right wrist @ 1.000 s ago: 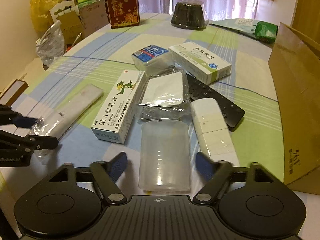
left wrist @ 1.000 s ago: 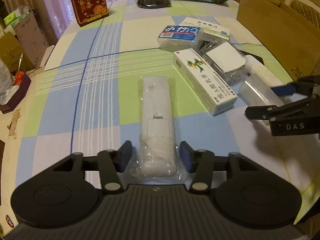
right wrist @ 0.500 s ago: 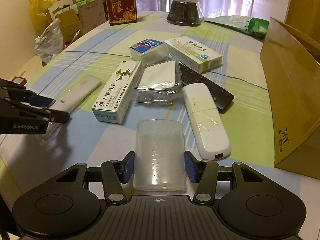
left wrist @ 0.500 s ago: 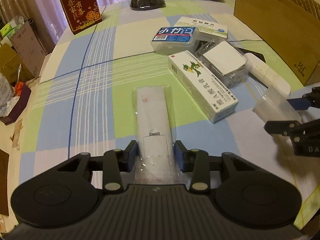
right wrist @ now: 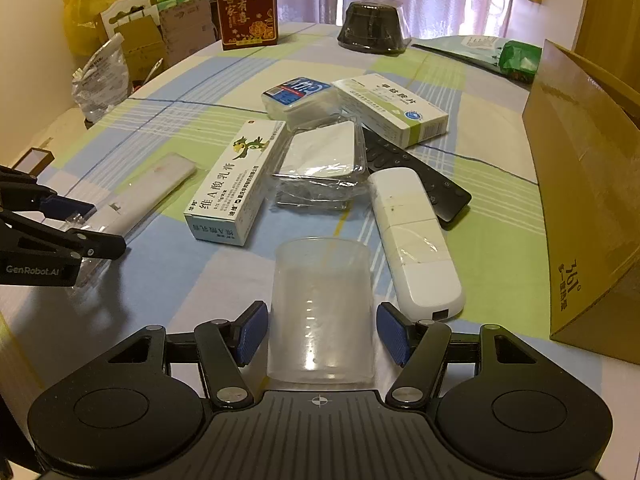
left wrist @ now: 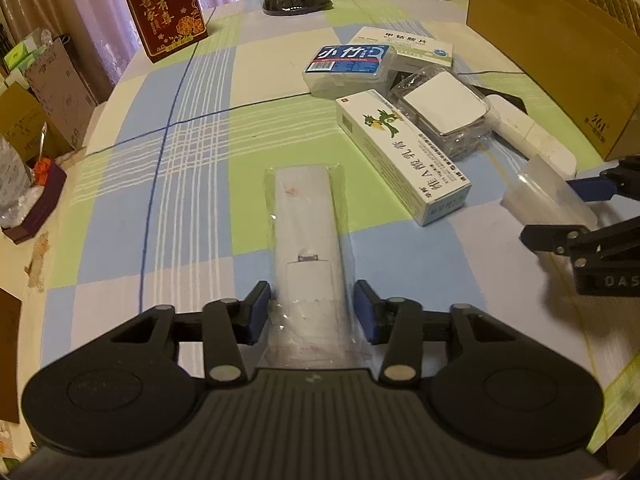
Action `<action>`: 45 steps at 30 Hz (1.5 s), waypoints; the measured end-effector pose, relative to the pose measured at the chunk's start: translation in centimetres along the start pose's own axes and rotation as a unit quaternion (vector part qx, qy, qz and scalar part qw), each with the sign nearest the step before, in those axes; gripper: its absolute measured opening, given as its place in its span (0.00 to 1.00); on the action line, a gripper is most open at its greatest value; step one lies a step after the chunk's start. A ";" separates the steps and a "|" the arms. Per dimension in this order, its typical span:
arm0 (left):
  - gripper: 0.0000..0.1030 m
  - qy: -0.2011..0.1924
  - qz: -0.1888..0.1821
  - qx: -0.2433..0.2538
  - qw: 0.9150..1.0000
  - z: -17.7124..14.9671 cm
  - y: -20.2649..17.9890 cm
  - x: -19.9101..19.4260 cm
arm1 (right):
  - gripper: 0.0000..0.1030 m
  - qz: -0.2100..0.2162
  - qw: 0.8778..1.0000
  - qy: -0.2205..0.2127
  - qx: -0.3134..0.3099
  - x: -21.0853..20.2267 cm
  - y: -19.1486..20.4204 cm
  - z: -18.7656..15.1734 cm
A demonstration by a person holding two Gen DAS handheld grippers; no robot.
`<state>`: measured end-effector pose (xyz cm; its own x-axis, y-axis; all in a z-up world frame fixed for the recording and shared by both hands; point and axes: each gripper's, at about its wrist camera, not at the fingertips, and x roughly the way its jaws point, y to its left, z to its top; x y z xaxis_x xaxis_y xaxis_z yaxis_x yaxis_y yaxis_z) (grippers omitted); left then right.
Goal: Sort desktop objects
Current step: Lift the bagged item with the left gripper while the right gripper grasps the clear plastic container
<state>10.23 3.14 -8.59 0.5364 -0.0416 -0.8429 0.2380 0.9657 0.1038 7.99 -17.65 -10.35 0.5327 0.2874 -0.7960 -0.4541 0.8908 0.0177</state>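
Two handheld tongs work a cluttered counter (left wrist: 208, 92) covered in a blue, green and white checked cloth. The left tongs (left wrist: 310, 310) straddle the near end of a white remote control sealed in a clear plastic bag (left wrist: 306, 236), which lies flat on the cloth; the blue pads sit close on either side of the wrapping, though whether they truly pinch it cannot be told. The right tongs (right wrist: 322, 326) bracket a clear plastic cup (right wrist: 322, 308) lying on its side with its open mouth facing away, the blue pads standing just beside its walls with a narrow gap on each side. Just beyond the cup rests a white remote (right wrist: 414, 240), partly overlapping a black remote (right wrist: 416, 178). A long white ointment box with a green bird emblem (right wrist: 236, 184) lies between the bagged remote and a clear-wrapped white pack (right wrist: 322, 160). Farther back sit a blue-labelled clear plastic case (right wrist: 298, 98) and a green-and-white medicine box (right wrist: 394, 108). A brown cardboard box (right wrist: 580, 184) stands along the right edge, while a red gift box (right wrist: 247, 8), a dark lidded bowl (right wrist: 373, 27) and a green packet (right wrist: 496, 58) line the far end.
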 end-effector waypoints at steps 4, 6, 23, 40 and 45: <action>0.32 0.003 0.004 0.000 1.000 0.0 -0.4 -0.2 | 0.53 -0.006 1.000 0.001 0.001 0.0 0.1 0.1; 0.32 0.005 0.002 0.005 1.000 -0.1 -0.6 -0.5 | 0.49 -0.006 1.000 0.005 0.009 -0.1 -0.1 0.2; 0.32 -0.008 -0.016 0.019 1.000 -0.9 -2.6 -4.7 | 0.49 -0.006 0.999 -0.017 0.042 -4.5 -0.7 0.2; 0.32 -0.041 -0.022 0.031 0.998 0.2 -3.9 -8.8 | 0.49 -0.023 0.996 -0.049 0.067 -8.8 -2.0 -0.1; 0.32 -0.056 -0.025 0.039 0.997 1.0 -4.6 -9.8 | 0.49 -0.030 0.995 -0.061 0.075 -10.1 -2.6 0.0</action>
<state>4.64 -1.14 -0.30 0.6080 -0.1208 -0.7847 0.3268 0.9388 0.1087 3.83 -22.85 -2.37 0.6425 0.2637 -0.7195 -0.3112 0.9478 0.0695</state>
